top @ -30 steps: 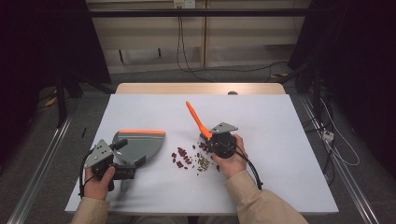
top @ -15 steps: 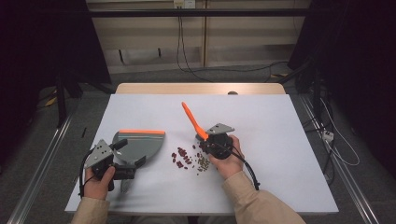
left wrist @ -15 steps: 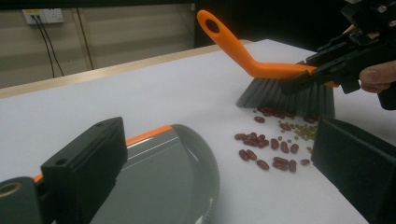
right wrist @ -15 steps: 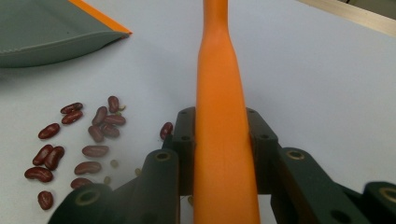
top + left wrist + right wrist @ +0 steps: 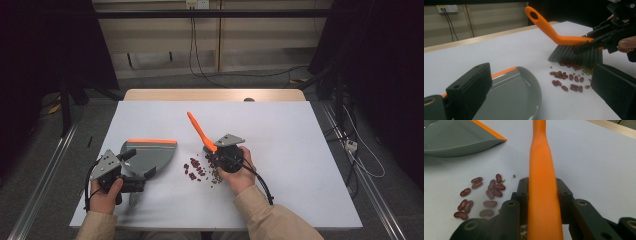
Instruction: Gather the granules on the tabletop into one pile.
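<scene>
Now, left to right:
Left gripper (image 5: 131, 170): lower left, clamped on the dustpan (image 5: 147, 155), mouth toward the spill to catch it.
Beans (image 5: 195, 169): centre of the table (image 5: 300, 150), between both tools.
Right gripper (image 5: 220, 150): clamped on the brush (image 5: 200, 131), bristles behind the beans for pushing.

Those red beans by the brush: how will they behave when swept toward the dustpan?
The red beans are small, smooth and oval, so they will probably skid and roll, some scattering sideways. They lie loose, likely light enough for the brush bristles to flick. The dustpan lip looks low, so most should ride in.
</scene>
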The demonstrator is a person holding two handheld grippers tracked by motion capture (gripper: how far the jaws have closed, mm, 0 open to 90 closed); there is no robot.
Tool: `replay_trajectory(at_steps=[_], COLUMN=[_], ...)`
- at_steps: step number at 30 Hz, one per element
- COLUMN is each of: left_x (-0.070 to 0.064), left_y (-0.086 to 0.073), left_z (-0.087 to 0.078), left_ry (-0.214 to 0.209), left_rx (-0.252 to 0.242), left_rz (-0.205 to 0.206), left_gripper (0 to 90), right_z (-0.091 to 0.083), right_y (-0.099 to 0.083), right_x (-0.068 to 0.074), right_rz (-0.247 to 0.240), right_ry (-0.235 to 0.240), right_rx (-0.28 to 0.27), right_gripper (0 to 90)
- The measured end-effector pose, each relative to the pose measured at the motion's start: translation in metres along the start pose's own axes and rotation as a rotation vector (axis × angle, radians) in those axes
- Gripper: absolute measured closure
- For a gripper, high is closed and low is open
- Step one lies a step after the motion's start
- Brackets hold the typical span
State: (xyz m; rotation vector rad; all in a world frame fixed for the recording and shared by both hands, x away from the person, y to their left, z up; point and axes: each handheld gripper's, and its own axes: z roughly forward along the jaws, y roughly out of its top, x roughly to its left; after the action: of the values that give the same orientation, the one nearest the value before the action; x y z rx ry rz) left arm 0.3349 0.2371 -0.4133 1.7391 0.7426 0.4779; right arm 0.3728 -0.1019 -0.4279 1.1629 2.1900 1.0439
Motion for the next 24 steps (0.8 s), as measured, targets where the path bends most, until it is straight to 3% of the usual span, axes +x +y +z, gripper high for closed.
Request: replay_trajectory(at_steps=[6, 18, 24], left_x=[0.0, 0.001, 0.001], left_y=[0.0, -0.001, -0.001], left_z=[0.0, 0.001, 0.0], left_ry=[0.0, -0.001, -0.002], left_rx=[-0.001, 0.007, 0.006], left_rz=[0.001, 0.005, 0.004], left_gripper=[3.4, 3.4, 3.4], right_z=[0.0, -0.017, -0.018], right_y=[0.0, 0.011, 0.02], right_x=[0.003, -0.013, 0.0], right_rz=[-0.018, 0.092, 0.107], right_ry=[0.007, 0.018, 0.053], right_rx=[-0.009, -0.096, -0.117], right_gripper=[70.9, 70.9, 70.9])
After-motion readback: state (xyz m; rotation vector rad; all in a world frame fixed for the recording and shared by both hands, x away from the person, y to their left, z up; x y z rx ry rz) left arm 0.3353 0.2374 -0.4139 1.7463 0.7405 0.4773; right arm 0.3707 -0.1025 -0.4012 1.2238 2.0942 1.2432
